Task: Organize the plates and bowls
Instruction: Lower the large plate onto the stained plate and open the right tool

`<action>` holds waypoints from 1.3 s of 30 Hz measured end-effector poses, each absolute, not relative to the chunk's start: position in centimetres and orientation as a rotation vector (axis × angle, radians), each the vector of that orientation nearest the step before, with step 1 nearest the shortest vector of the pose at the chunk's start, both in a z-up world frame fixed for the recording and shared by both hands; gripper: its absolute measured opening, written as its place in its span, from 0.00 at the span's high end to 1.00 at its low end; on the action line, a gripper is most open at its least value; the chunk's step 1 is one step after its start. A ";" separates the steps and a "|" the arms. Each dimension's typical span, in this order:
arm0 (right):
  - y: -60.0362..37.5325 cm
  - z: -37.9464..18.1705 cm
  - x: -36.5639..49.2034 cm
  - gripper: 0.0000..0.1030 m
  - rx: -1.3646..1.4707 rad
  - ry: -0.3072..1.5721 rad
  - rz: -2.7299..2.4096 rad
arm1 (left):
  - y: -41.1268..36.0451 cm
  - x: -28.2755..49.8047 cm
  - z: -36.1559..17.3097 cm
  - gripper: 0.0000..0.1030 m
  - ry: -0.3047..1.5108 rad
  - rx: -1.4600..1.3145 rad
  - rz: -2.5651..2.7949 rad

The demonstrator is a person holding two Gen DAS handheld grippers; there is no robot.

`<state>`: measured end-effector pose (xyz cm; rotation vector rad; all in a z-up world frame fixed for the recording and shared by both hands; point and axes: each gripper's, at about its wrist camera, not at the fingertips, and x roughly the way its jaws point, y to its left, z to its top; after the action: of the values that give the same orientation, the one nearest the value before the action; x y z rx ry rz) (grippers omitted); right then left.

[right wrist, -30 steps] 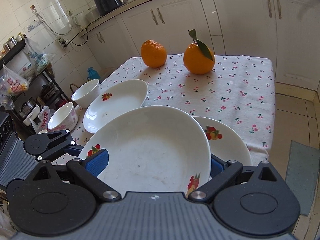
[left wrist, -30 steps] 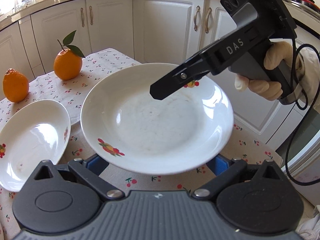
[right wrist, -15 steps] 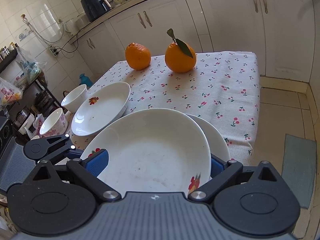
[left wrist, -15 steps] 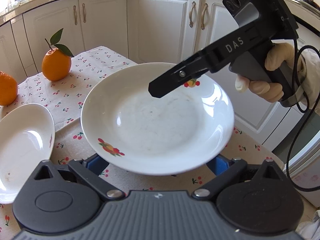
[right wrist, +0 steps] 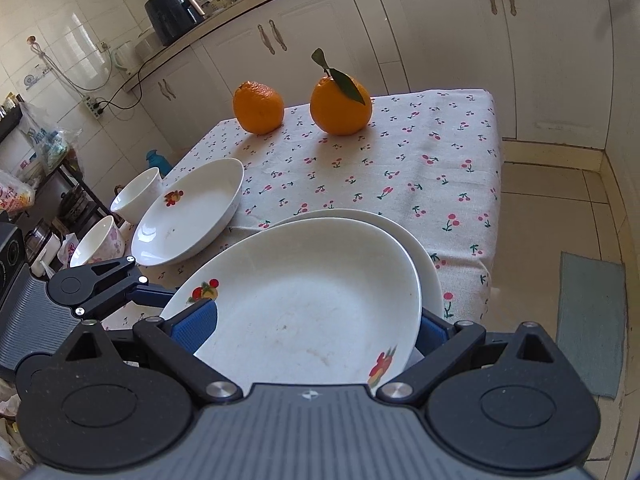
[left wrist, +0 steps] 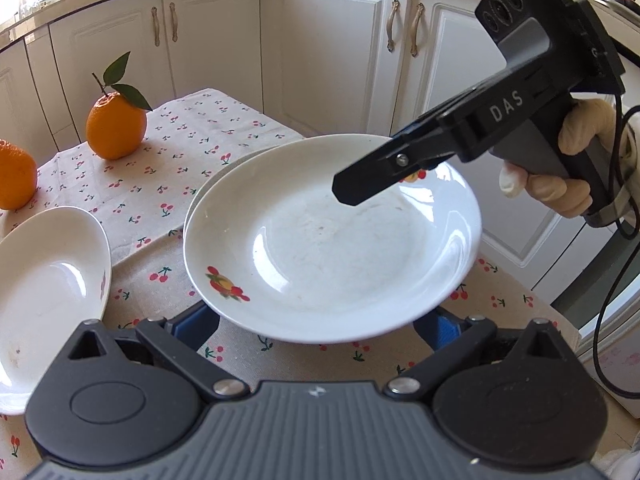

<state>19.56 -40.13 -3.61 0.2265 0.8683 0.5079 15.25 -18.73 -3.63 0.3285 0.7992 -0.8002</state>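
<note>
While the carried plate (right wrist: pixel 312 300) is hovering just above a second plate (right wrist: pixel 430 264) on the cherry-print tablecloth (right wrist: pixel 400 160), both grippers are gripping it from opposite sides. The right gripper (right wrist: pixel 316 328) is pinching the near rim in its own view, blue pads above and below the edge. The left gripper (left wrist: pixel 320 324) is holding the opposite rim, though I cannot tell how firmly its jaws are pressing, since the plate is hiding the pads.

To stack well, I judge the person should be keeping the plate level, centring it over the lower one, and lowering both sides together so the rims are meeting quietly instead of sliding. The lower fingers will likely need to be slipping out before the upper plate settles.

All the dishes are looking empty apart from faint smears. An oval dish (right wrist: pixel 192 212) is sitting to the left, well apart from the stack. Two bowls, a plain one (right wrist: pixel 138 196) and a flowered one (right wrist: pixel 98 242), are standing at the far left, also empty as far as visible. Two oranges (right wrist: pixel 340 106) are resting at the far end of the table.
</note>
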 end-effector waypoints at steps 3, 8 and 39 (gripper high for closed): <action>-40.3 -3.5 19.3 0.01 0.227 0.869 0.493 | -18.6 15.4 -3.7 0.01 0.800 0.317 -0.802; -40.4 -3.0 18.8 0.01 0.226 0.868 0.470 | -18.5 15.1 -3.7 0.01 0.780 0.322 -0.799; -37.9 -2.1 17.6 0.00 0.155 0.937 0.261 | -11.5 13.1 -1.3 0.01 0.712 0.240 -0.592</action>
<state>17.55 -37.92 -2.12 0.1555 0.9367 0.2613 13.08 -11.51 -1.28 0.2403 0.7120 -0.5923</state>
